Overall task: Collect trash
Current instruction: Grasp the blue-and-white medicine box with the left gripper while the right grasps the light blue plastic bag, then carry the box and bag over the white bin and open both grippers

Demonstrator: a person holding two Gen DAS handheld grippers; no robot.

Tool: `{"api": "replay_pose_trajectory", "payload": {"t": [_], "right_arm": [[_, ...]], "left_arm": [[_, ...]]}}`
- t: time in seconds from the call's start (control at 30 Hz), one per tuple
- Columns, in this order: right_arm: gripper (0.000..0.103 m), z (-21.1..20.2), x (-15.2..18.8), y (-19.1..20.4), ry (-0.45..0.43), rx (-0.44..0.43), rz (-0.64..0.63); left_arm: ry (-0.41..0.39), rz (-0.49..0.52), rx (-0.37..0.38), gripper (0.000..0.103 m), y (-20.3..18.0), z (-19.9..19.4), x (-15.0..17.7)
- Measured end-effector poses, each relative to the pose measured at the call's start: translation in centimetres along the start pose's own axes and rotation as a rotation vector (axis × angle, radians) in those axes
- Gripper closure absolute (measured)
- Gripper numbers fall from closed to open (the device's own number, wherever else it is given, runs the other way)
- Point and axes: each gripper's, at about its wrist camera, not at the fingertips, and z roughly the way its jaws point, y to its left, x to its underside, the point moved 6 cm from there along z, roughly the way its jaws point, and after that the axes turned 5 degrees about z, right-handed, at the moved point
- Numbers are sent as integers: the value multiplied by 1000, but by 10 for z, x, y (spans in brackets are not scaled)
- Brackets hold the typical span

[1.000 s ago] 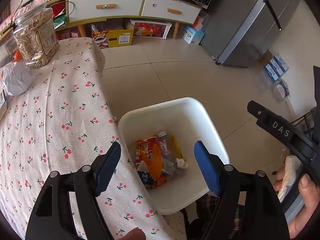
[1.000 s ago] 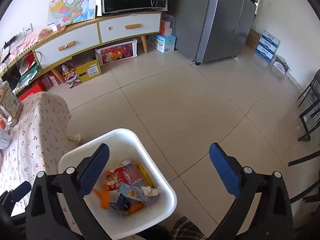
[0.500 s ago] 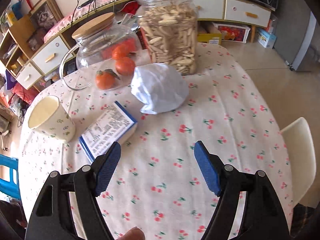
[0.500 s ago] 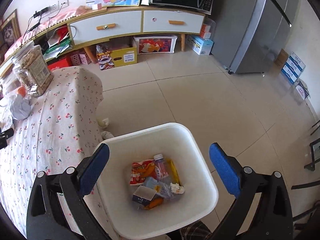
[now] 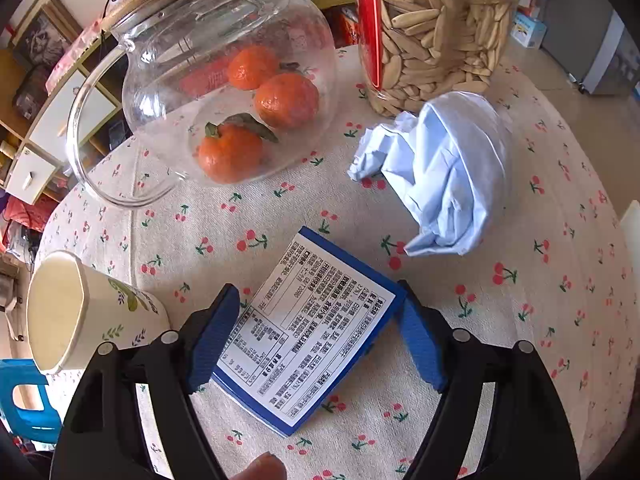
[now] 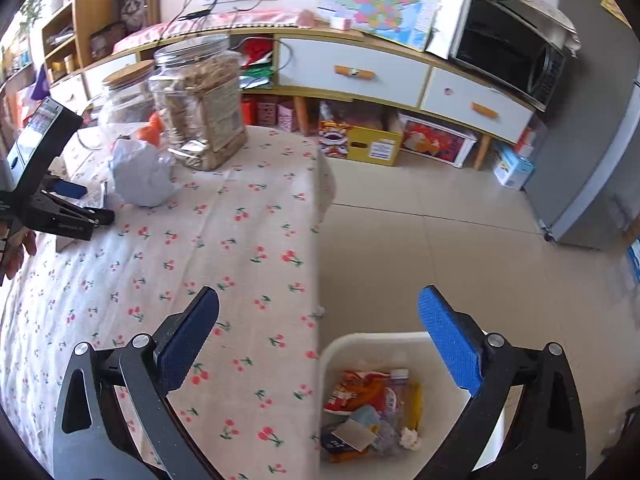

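A flat blue-and-white carton [image 5: 316, 328] with printed text lies on the cherry-print tablecloth [image 5: 520, 320]. My left gripper [image 5: 316, 340] points down over it. Its jaws are closing with the carton between the blue pads [image 5: 214, 340], and I see no firm press. A crumpled pale blue paper [image 5: 444, 184] lies just beyond the carton, also visible as the paper [image 6: 140, 176] in the right wrist view. My right gripper [image 6: 320, 352] stands open and empty over the table's edge. Below it the white bin [image 6: 360, 340] holds wrappers and a bottle [image 6: 368, 400]. The left gripper [image 6: 86, 202] shows at far left.
A glass teapot with three oranges [image 5: 224, 92], a biscuit jar [image 5: 436, 28] and a paper cup [image 5: 76, 312] stand around the carton. A blue stool [image 5: 24, 400] is beside the table. Bare tiled floor [image 6: 460, 248] runs to a low cabinet [image 6: 360, 76] and fridge [image 6: 592, 184].
My left gripper swung from above the bin to the table and came down around the carton. The right gripper turned left, so the table now fills its view and the bin sits lower.
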Motion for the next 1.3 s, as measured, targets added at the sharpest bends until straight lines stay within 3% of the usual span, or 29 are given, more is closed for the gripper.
{"api": "replay_pose_trajectory", "payload": {"t": [0.1, 0.3, 0.4, 0.53, 0.57, 0.63, 0.67, 0.7, 0.97, 1.3], "right_arm": [[7, 13, -21, 40, -13, -104, -54], [7, 42, -59, 119, -8, -236, -40], [7, 60, -67, 149, 13, -226, -38], [7, 88, -73, 170, 52, -149, -34], [9, 94, -74, 173, 58, -141, -33], [34, 99, -74, 176, 68, -152, -33], [45, 102, -72, 176, 83, -146, -43], [46, 101, -70, 176, 88, -142, -45], [47, 43, -46, 144, 48, -178, -20], [46, -38, -3, 33, 6, -86, 40]], "left_arm": [[-8, 25, -2, 45, -7, -9, 22], [11, -120, 20, 46, 4, -35, 89], [-3, -219, 22, 46, 29, -53, 114], [-16, -300, 25, 46, 53, -67, 139], [-15, -316, 24, 46, 58, -67, 143], [-22, -343, 13, 46, 64, -69, 146], [-29, -359, 15, 46, 67, -71, 147], [-38, -375, 17, 46, 70, -73, 147], [-139, -454, 19, 46, 75, -107, 135], [-268, -432, 91, 45, 7, -161, 109]]}}
